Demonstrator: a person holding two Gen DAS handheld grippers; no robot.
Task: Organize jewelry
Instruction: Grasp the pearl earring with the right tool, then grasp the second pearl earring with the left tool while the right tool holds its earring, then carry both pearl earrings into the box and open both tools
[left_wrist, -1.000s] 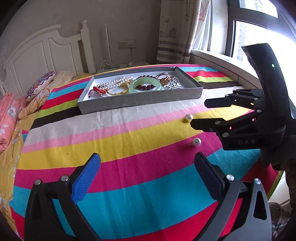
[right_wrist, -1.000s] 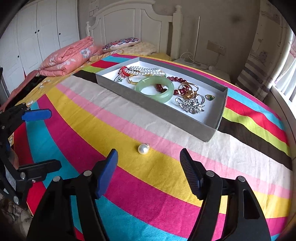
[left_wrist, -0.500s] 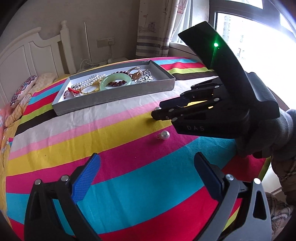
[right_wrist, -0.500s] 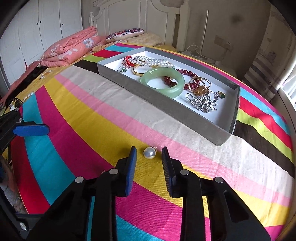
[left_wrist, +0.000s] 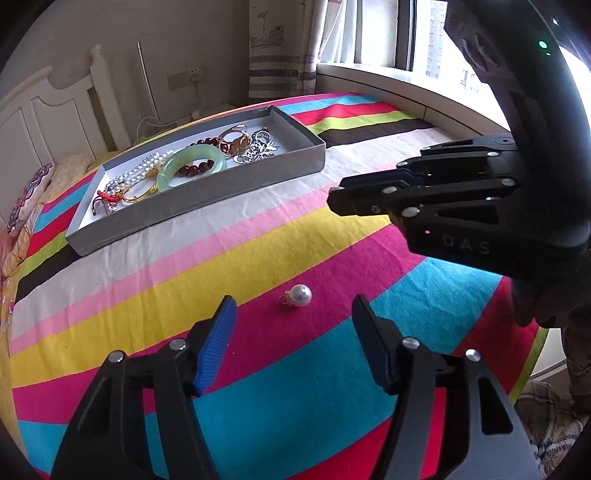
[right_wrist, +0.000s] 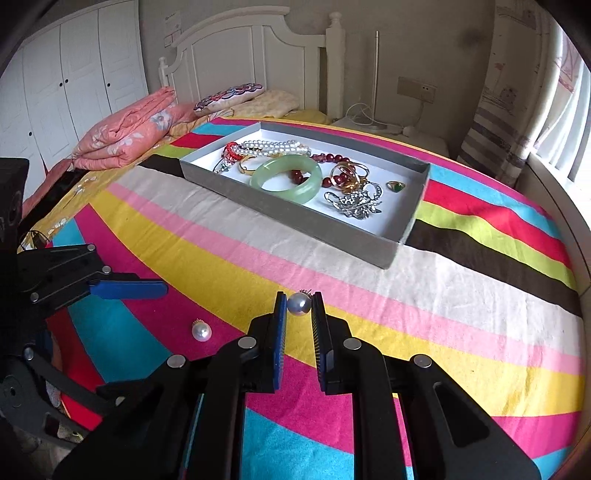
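1. A striped bedspread (right_wrist: 461, 295) carries everything; only the right wrist view shows the white wardrobe (right_wrist: 74, 81) and folded pink quilt (right_wrist: 125, 133), only the left wrist view the window (left_wrist: 388, 33).
2. The grey tray (right_wrist: 306, 218) lies with its long axis slanting across the stripes, holding a green bangle (right_wrist: 286, 179), a pearl strand (right_wrist: 273, 147) and a silver brooch (right_wrist: 352, 203). A small green ring (right_wrist: 396, 185) shows in the right view alone.
3. The right gripper (right_wrist: 298, 306) is clamped on one pearl earring (right_wrist: 298, 303), its metal cap pointing away, toward the tray.
4. The left gripper (left_wrist: 291, 314) is closing, pads not touching the second pearl earring (left_wrist: 300, 295) lying between them, cap toward the left.
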